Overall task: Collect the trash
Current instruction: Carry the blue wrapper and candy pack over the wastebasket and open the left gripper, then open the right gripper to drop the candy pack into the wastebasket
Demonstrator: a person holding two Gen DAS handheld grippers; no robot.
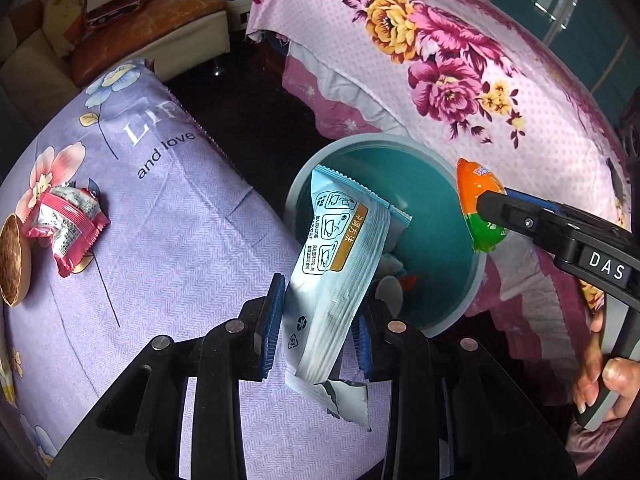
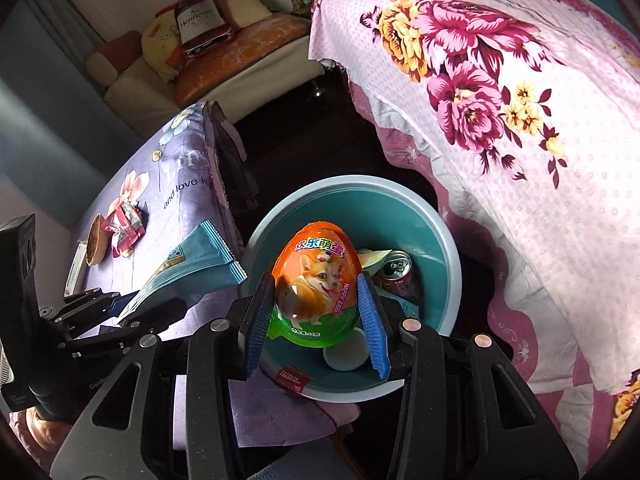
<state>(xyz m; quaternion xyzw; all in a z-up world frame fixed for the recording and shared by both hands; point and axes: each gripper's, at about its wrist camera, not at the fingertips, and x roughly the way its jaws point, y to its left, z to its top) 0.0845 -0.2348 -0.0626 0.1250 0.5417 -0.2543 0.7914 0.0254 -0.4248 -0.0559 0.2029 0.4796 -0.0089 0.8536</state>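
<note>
While both hands carry trash toward the bin, the scene reads as follows.

Step in hand: delivery; each tool has a piece of trash and is at or just short of the teal bin (image 2: 448,280), so my reading is that the drop is next.

Left tool (image 1: 318,316): partly closed, blue pads pressing the lower part of a pale blue wrapper (image 1: 340,256), which stands tilted with its top over the bin's near rim and its torn end hanging below the pads.

Right tool (image 2: 318,312): partly closed on an orange and green toy egg (image 2: 316,284), gripped at both sides, held above the bin's inside.

Bin contents: a drink can (image 2: 400,276), a white lid (image 2: 346,354) and other scraps lie at the bottom.

Left to collect: a pink snack wrapper (image 1: 64,228) beside a round brown piece (image 1: 14,260) on the lilac-covered bench (image 1: 168,264).

Next move: the egg looks ready to release; the wrapper probably needs carrying further over the opening first, or it may catch the rim.
</note>
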